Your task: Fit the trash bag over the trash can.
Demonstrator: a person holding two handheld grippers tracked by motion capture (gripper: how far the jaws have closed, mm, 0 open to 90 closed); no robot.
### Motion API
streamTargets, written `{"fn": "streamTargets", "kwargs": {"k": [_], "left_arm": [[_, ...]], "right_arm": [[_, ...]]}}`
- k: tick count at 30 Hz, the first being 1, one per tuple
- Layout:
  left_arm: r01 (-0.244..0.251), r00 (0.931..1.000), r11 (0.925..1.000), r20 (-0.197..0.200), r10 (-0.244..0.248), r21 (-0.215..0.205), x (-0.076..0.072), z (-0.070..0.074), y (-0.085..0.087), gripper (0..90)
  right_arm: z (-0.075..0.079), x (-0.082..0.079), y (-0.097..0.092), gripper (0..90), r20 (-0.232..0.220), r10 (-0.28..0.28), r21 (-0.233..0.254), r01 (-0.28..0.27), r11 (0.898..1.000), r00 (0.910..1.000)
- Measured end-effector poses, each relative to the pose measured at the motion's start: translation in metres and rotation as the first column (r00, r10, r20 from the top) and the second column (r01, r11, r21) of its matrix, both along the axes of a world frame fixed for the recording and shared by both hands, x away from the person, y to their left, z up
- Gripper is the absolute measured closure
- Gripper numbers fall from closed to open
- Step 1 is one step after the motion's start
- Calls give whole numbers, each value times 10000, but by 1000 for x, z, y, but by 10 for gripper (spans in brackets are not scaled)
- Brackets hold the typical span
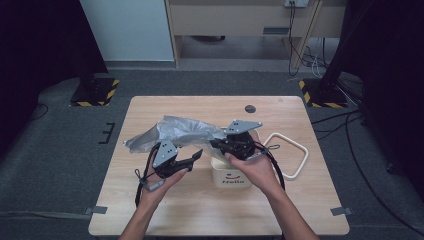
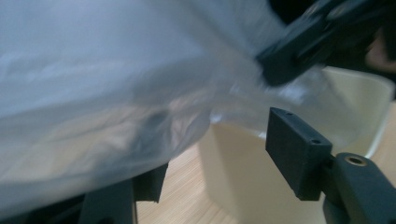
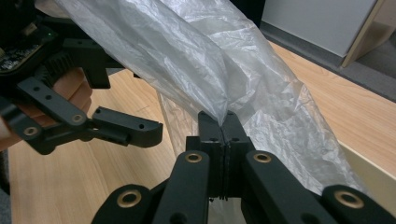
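Item 1. Plastic bag [image 1: 175,131], thin, translucent, grey-white, crumpled. It lay draped over the middle of the wooden table [image 1: 150,205], its bulk spread to the left of and behind a small bin, one end gathered above the bin's open mouth. By its position it was probably being fitted into the bin as a liner.

Item 2. Small cream bin [image 1: 231,176], rectangular, standing upright near the table's centre, just in front of the person's right hand. Its front bore a smile mark and a word that appeared to read "Hello"; the letters were too small to confirm.

Item 3. Cream rectangular frame [image 1: 291,155], open in the middle, lying flat on the table to the right of the bin and apart from it. Likely the bin's rim ring, set aside so the bag could go in first.

Item 4. Right gripper [image 3: 225,122]. Jaws pressed tight together, pinching a fold of the bag's film between the pads and holding that edge up over the bin.

Item 5. Left gripper [image 1: 196,155]. Jaws parted, pointed toward the bag and bin; in the left gripper view the film lay across and between the jaws, but the pads did not press on it. Apparently positioned to take a second hold and spread the bag's mouth.

No other writing legible.
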State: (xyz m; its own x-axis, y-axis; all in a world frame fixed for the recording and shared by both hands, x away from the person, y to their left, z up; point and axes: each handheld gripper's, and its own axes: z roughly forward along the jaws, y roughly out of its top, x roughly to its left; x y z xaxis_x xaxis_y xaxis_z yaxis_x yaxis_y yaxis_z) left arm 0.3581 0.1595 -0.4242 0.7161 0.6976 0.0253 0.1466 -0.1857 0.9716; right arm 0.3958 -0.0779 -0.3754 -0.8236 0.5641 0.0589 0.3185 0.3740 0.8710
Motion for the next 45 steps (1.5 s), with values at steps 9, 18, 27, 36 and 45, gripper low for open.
{"fn": "streamTargets", "kwargs": {"k": [9,18,27,36,45], "left_arm": [[66,9998,9984,214,-54,-564,-2,9,-2,601],[165,9998,9998,-70,-165,-99,-1,19,-11,858],[136,9999,9985,-114,-130,532,1,23,-19,892],[-1026,9716,9897,-2234,782,-998,-16,24,-36,895],[-1101,9657,9909,-2444,882,-775,-15,22,-44,896]], "right_arm": [[-3,-1,3,898,-125,202,-7,-202,9998,9997],[-3,-3,-1,803,7,244,-297,-244,9993,9997],[5,-11,-10,708,835,-7,-551,53,9985,9965],[8,-6,-27,881,875,-762,-666,821,9944,9933],[2,-3,-32,645,1013,-1359,-892,1450,9854,9855]]}}
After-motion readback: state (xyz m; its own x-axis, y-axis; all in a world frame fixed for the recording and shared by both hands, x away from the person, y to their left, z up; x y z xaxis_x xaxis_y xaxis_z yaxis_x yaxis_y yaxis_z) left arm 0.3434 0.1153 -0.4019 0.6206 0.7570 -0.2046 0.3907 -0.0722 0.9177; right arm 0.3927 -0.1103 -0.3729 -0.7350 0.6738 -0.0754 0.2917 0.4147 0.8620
